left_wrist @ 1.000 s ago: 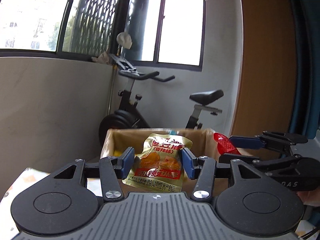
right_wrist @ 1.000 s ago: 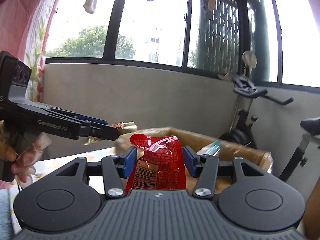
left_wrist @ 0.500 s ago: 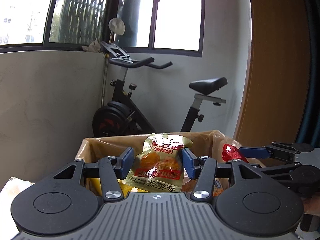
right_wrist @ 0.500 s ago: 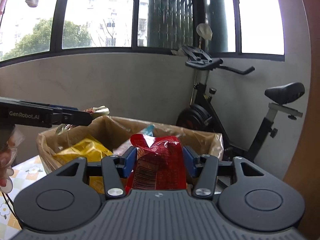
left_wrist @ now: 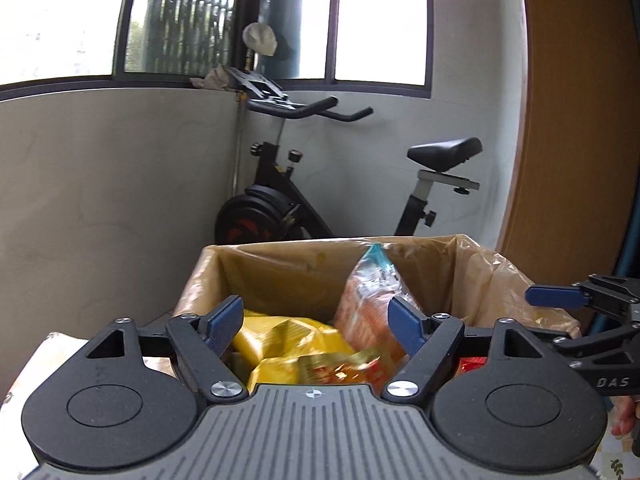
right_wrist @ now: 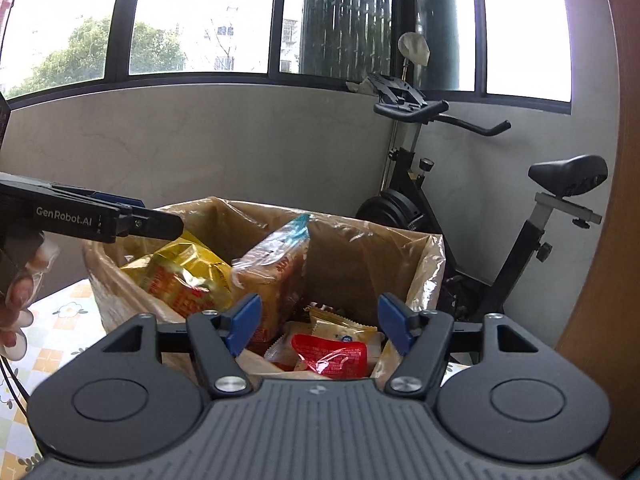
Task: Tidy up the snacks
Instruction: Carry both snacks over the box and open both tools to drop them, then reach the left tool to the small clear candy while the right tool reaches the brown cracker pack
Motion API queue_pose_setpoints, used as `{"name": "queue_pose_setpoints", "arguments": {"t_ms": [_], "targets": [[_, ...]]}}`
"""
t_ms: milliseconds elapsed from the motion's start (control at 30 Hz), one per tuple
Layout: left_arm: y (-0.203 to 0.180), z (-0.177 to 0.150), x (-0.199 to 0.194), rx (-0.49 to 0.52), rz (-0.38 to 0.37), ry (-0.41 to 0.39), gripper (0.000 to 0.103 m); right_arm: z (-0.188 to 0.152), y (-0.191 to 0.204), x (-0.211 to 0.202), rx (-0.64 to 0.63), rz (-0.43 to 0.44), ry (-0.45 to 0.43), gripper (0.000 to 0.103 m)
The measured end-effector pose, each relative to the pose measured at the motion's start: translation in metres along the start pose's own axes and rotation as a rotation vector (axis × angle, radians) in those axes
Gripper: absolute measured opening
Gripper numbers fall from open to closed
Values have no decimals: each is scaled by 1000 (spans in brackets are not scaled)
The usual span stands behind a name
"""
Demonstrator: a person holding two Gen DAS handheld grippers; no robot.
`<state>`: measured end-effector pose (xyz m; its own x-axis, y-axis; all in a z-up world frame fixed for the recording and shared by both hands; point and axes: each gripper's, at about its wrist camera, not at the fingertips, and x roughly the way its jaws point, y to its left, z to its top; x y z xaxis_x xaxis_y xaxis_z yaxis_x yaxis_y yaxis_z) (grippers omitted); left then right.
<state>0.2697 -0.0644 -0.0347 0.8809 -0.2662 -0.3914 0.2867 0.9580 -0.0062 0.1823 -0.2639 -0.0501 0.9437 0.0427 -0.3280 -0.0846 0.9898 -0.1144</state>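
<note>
A cardboard box lined with clear plastic (left_wrist: 280,268) (right_wrist: 360,252) holds several snack packets. My left gripper (left_wrist: 318,322) hangs over its near rim, jaws opening, nothing between the pads; the gold chip packet (left_wrist: 336,368) lies blurred in the box just below it. My right gripper (right_wrist: 318,322) is over the box too, jaws opening and empty, with the red packet (right_wrist: 330,356) lying below on other small packets. A big yellow bag (right_wrist: 180,272) and an orange bread pack (right_wrist: 272,280) (left_wrist: 368,304) stand inside.
An exercise bike (left_wrist: 288,204) (right_wrist: 472,216) stands behind the box against a grey wall under windows. A wooden panel (left_wrist: 576,120) rises at the right. The box sits on a floral tablecloth (right_wrist: 60,328). A person's hand (right_wrist: 16,300) holds the left gripper.
Both grippers moved forward over the box and their jaws widened. The gold packet left the left gripper and the red packet left the right one; both now lie in the box.
</note>
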Motion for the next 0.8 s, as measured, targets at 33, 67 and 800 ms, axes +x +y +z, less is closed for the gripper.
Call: {"name": "queue_pose_setpoints", "arguments": {"t_ms": [33,67,800], "targets": [[2,-1,-4,-1,3,-2,82,0,2,-3,3,4,-7,68],[4,-2,-9,-2,5,-6,82,0,4,-6,3,9,-15,68],[28,-80,-83,-89,45,51,82,-62,62,-60,-12,65,-43,68]]}}
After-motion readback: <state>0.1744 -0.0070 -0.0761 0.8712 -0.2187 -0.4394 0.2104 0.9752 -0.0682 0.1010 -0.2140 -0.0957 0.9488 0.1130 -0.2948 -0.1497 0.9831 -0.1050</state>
